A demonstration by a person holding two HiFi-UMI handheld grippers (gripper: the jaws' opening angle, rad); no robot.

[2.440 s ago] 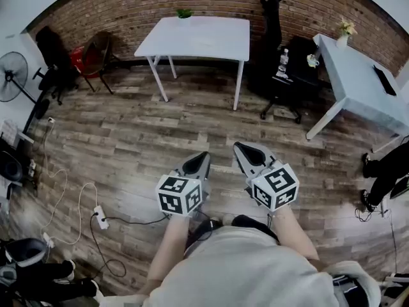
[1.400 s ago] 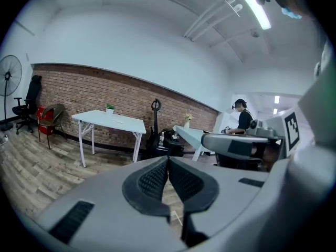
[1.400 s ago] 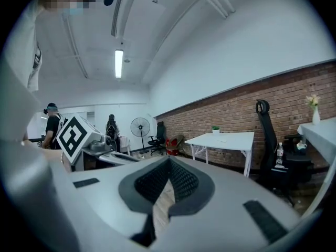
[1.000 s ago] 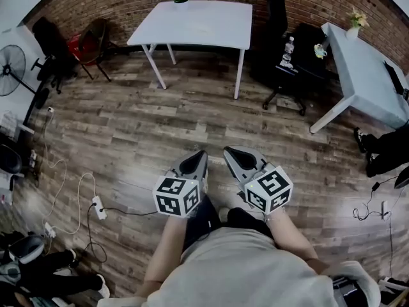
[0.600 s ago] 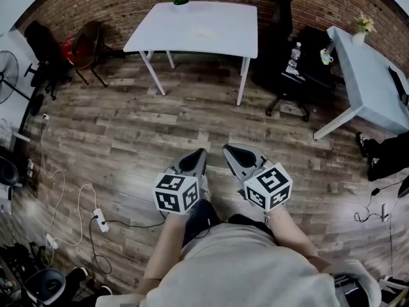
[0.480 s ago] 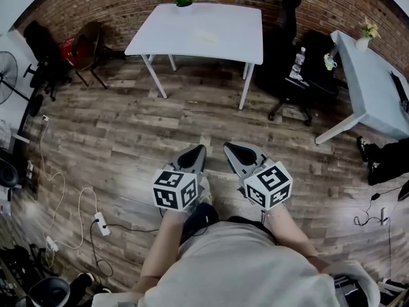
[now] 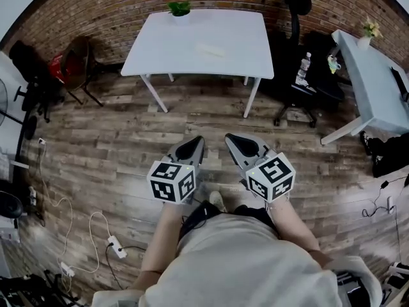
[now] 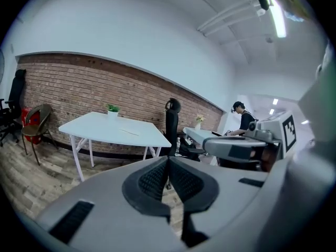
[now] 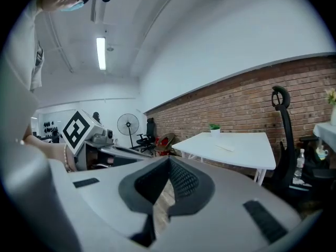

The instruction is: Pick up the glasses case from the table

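Both the left claw (image 7: 190, 148) and the right claw (image 7: 241, 146) are pressed together, empty. The pale glasses case (image 7: 211, 50) lies on the white bench (image 7: 166, 50) at twelve o'clock, well apart. Arriving shut, a claw would likely shove it away.

the floor (image 7: 128, 146) was worn grey-brown wood planking with a faint sheen. the wall (image 7: 115, 5) was rough red brick. the table (image 7: 166, 43) had a smooth, matt white top on white painted legs (image 7: 254, 98); the pale case (image 7: 211, 50) on it was too small to judge. the left hand-held gripper (image 7: 198, 139) and right hand-held gripper (image 7: 229, 137) had matt grey plastic shells, with finely ribbed black pads (image 8: 155, 180). their cubes (image 7: 170, 181) looked matt, printed black on white. the shirt (image 7: 243, 267) was pale cloth.
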